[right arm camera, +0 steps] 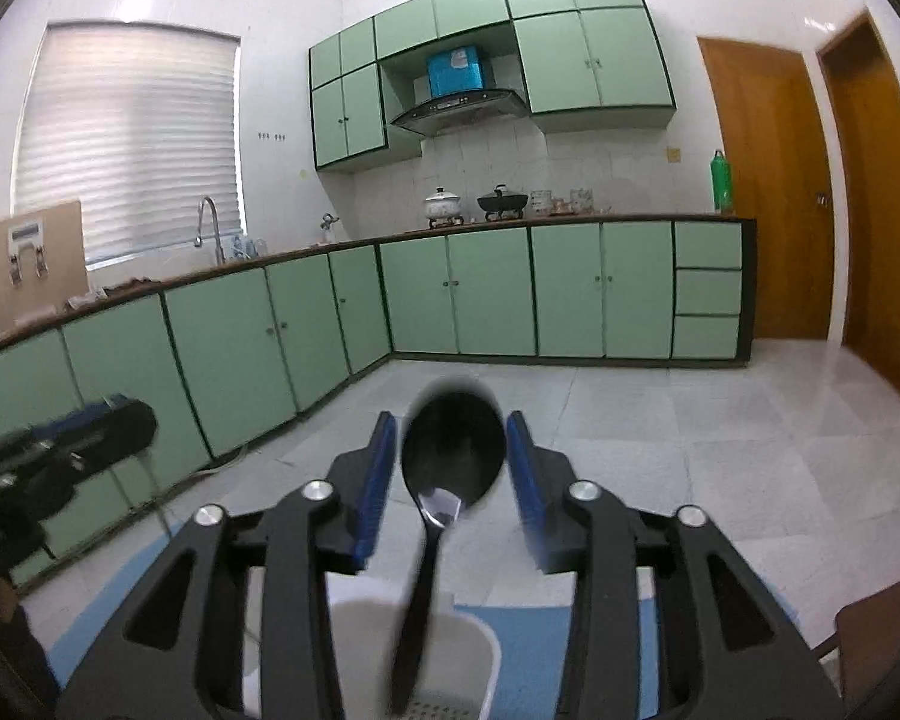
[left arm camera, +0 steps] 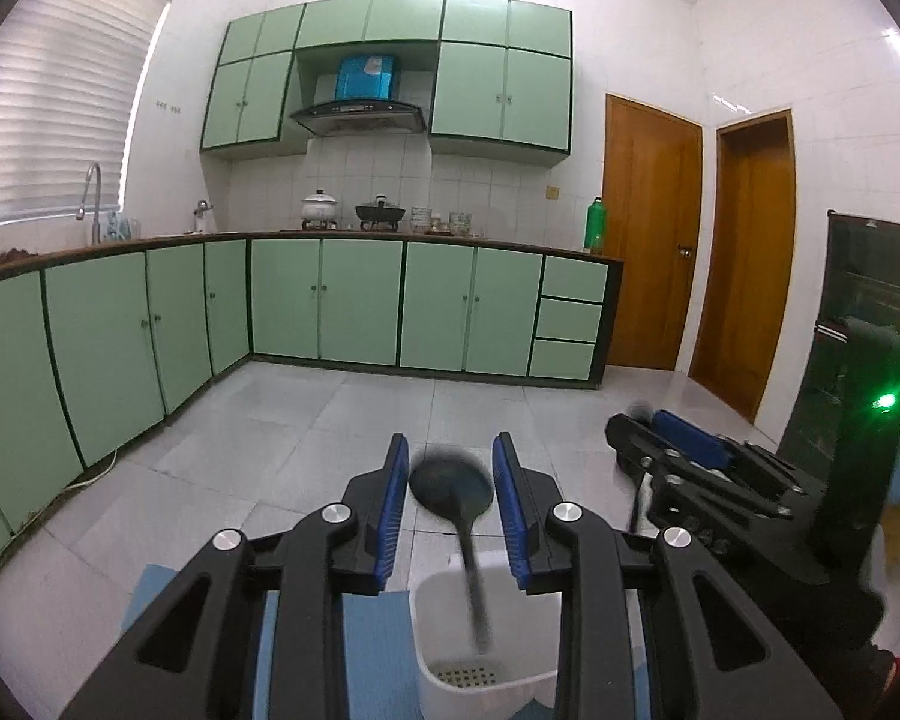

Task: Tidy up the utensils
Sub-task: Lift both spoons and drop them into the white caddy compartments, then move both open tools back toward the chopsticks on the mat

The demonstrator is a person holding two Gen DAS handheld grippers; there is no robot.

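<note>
A white utensil holder (left arm camera: 486, 642) with a perforated bottom stands on a blue mat just below my left gripper (left arm camera: 447, 477). A black spoon (left arm camera: 453, 489) stands in it, bowl up, between the open left fingers without touching them. In the right wrist view a black spoon (right arm camera: 453, 450) stands in the white holder (right arm camera: 444, 660), bowl up between the open fingers of my right gripper (right arm camera: 453, 456); it looks blurred. My right gripper also shows in the left wrist view (left arm camera: 678, 450) at the right.
A blue mat (right arm camera: 546, 654) lies under the holder. Green cabinets (left arm camera: 354, 306) and a counter line the far walls. Two wooden doors (left arm camera: 654, 240) stand at the right. A dark appliance (left arm camera: 864, 276) is at the far right.
</note>
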